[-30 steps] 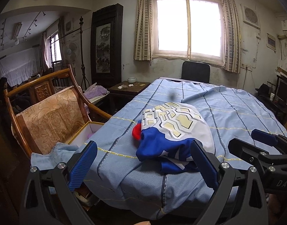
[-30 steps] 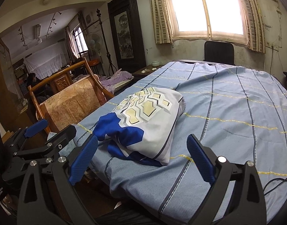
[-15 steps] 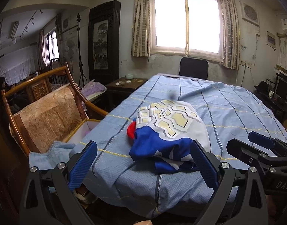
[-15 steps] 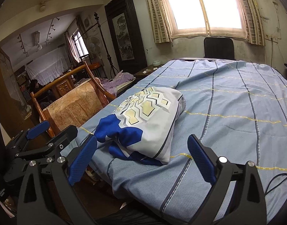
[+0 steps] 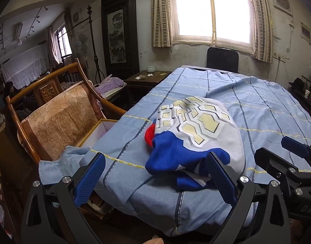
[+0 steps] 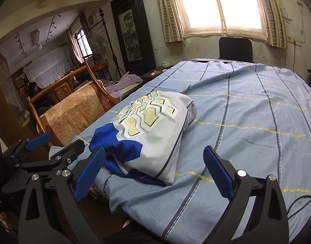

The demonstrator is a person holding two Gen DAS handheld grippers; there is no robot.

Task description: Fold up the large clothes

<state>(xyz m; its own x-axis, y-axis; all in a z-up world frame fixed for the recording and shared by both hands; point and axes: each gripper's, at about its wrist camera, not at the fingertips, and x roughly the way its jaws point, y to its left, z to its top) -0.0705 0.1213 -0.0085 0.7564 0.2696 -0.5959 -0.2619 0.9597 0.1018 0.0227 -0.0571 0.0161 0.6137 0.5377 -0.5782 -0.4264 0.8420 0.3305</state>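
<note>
A crumpled garment, white with yellow hexagon print and blue and red parts, lies in a heap near the front left corner of a table covered by a blue striped cloth. It also shows in the right wrist view. My left gripper is open and empty, held just short of the table's front edge, facing the heap. My right gripper is open and empty, beside it to the right, also short of the edge. Each gripper shows in the other's view.
A wooden armchair with a brown cushion stands left of the table, with a light blue cloth and an open box on its seat. A black chair stands at the far end under the window. A dark side table is behind left.
Both grippers have shifted slightly, with the view drifting and tilting a little; the garment heap has not moved. Both stay open.
</note>
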